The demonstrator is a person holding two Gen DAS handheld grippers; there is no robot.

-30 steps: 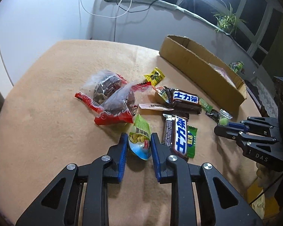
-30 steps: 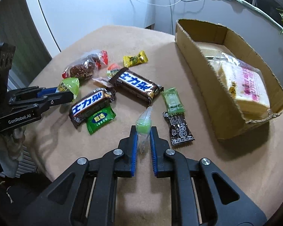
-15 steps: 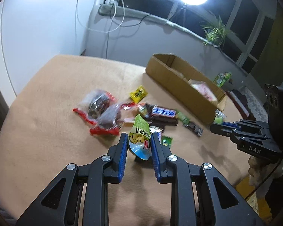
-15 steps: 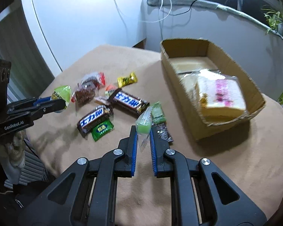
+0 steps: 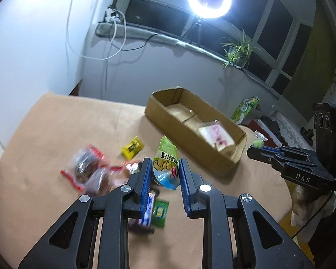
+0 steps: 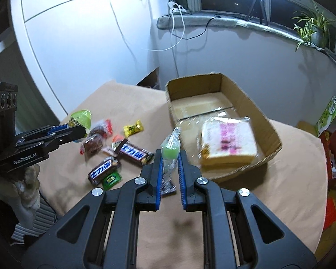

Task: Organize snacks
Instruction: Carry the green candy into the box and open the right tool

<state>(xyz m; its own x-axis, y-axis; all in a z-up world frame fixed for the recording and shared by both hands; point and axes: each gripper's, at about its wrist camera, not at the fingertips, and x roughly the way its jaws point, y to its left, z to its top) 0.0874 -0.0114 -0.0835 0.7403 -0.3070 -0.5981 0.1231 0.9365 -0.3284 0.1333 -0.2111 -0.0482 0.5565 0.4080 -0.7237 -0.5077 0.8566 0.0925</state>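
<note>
Tan bench, box at 1 o'clock. My left gripper is pinching green snack pkt; right gripper is clamping clear jelly pkt.

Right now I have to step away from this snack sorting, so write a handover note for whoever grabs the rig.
Left claw: shut on a green snack packet, held above the table.
Right claw: shut on a clear-wrapped green candy, also held above the table.
Cardboard box: holds only a wrapped bread slice.
Left: drop both held snacks in the box, then collect the chocolate bars, yellow candy and red-edged packets on the table.
</note>
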